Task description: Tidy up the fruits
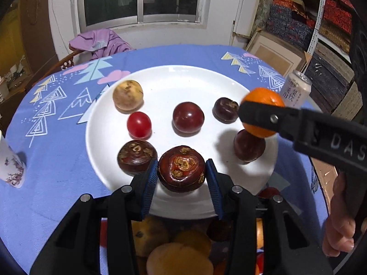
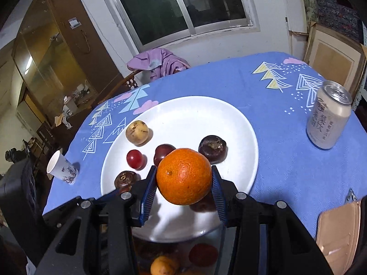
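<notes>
A white plate (image 1: pixel 174 78) on the blue tablecloth holds several fruits: a tan one (image 1: pixel 127 95), a red tomato (image 1: pixel 139 124), a plum (image 1: pixel 188 117) and dark water chestnuts. My left gripper (image 1: pixel 182 170) is shut on a dark water chestnut (image 1: pixel 181 168) at the plate's near edge. My right gripper (image 2: pixel 184 180) is shut on an orange (image 2: pixel 184 176) and holds it above the plate's right side. The orange also shows in the left wrist view (image 1: pixel 263 111), above another dark fruit (image 1: pixel 248 146).
A drink can (image 2: pixel 329 114) stands on the table to the right of the plate. A paper cup (image 2: pixel 62 169) stands at the left edge. More fruit lies in a container below the grippers (image 1: pixel 179 252). A chair with purple clothing (image 2: pixel 158 63) is behind the table.
</notes>
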A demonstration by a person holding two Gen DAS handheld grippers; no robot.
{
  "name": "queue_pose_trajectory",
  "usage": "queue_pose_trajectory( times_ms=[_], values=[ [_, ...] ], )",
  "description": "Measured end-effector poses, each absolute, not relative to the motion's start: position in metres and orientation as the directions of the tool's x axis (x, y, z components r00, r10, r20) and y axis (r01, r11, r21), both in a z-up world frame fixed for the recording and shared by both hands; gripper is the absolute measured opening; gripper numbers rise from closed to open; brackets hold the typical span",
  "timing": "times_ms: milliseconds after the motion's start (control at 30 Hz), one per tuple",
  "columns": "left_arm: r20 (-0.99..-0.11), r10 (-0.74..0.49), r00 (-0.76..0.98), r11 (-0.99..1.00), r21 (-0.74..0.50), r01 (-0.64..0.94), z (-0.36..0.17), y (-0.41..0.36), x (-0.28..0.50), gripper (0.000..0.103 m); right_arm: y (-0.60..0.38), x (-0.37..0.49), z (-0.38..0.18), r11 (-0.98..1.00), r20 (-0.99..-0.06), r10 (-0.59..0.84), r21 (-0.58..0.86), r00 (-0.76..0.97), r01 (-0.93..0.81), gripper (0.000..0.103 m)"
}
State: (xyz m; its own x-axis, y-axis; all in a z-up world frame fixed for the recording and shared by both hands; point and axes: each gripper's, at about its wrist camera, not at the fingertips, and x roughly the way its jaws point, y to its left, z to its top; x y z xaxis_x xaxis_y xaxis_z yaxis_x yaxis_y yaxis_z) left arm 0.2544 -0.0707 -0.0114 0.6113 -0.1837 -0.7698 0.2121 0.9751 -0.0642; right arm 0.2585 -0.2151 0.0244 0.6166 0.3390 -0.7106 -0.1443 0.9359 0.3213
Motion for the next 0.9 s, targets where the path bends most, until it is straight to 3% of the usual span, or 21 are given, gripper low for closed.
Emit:
queue_pose_trajectory(
  times_ms=[100,233,567,700,900],
  values=[
    [-0.777,-0.202,0.596,0.972,-0.085,0.219,-0.017,-0.070,0.259,0.042,-0.210,0.271,0.014,0.921,-0.713,0.380,0.352,0.589,-0.167,0.047],
    [-0.760,-0.221,0.611,0.972,-0.120,0.201,-0.014,-0.063,0.257,0.066,-0.207,0.274,0.008,0.914,-0.705,0.399,0.359,0.587,-0.190,0.052],
    [-0.728,-0.215,0.650,0.976,-0.142,0.164,0.016,-0.039,0.229,0.066,-0.229,0.243,0.044,0.896,-0.652,0.415,0.414,0.634,-0.160,0.058],
    [-0.715,-0.172,0.677,0.985,-0.141,0.102,0.024,-0.011,0.200,0.066,-0.240,0.202,0.056,0.910,-0.629,0.383,0.384,0.676,-0.158,0.072],
    [-0.732,-0.111,0.672,0.990,-0.139,0.013,0.005,0.018,0.157,0.066,-0.259,0.143,0.045,0.923,-0.620,0.340,0.363,0.707,-0.125,0.072]
  ],
)
